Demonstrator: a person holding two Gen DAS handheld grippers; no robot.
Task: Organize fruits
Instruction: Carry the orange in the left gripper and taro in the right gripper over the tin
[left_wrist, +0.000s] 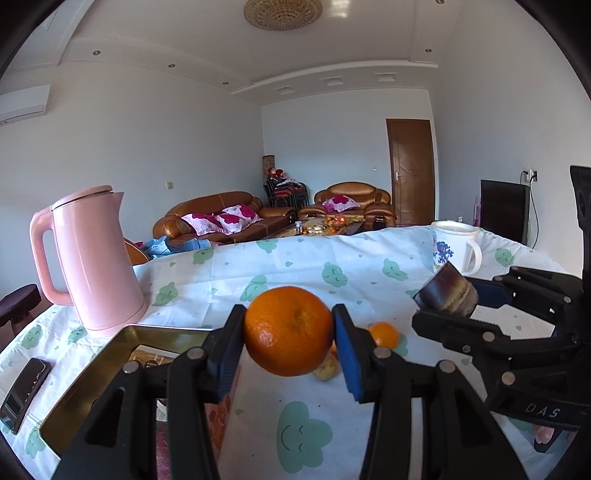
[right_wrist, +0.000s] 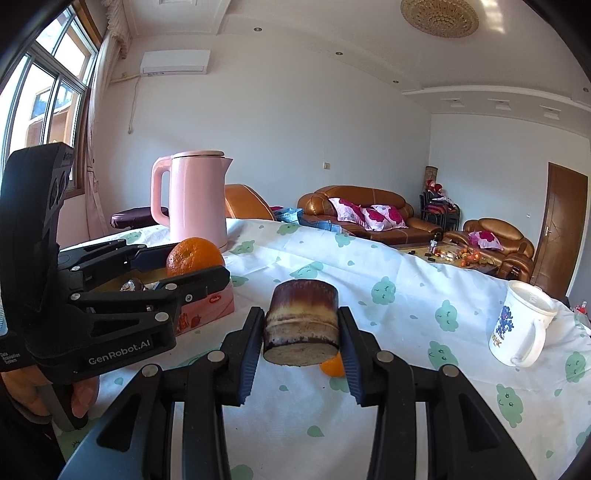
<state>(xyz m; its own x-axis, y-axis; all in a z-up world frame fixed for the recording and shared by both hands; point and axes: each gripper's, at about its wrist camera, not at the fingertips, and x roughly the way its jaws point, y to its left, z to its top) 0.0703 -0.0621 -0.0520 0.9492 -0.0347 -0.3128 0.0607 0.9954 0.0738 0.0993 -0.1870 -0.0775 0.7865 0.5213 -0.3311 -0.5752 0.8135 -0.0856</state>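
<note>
Between left tongs (left_wrist: 289, 331), one orange (left_wrist: 288, 330)

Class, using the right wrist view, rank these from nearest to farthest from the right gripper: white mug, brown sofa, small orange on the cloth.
1. Small orange: on the cloth, just beyond the right gripper.
2. White mug: on the table, to the right.
3. Brown sofa: across the room, beyond the table.

My left gripper (left_wrist: 289, 332) holds the large round orange (left_wrist: 288, 330) above the cloud-printed tablecloth (left_wrist: 295, 258). At ten o'clock stands the tall pink kettle (left_wrist: 90, 258), the gold-rimmed tin box (left_wrist: 122, 354) before it. At three o'clock my right gripper (right_wrist: 302, 328) holds the brown cylindrical fruit piece (right_wrist: 302, 321); the white printed mug (left_wrist: 454, 247) sits behind, the small orange (left_wrist: 384, 334) below.
</note>
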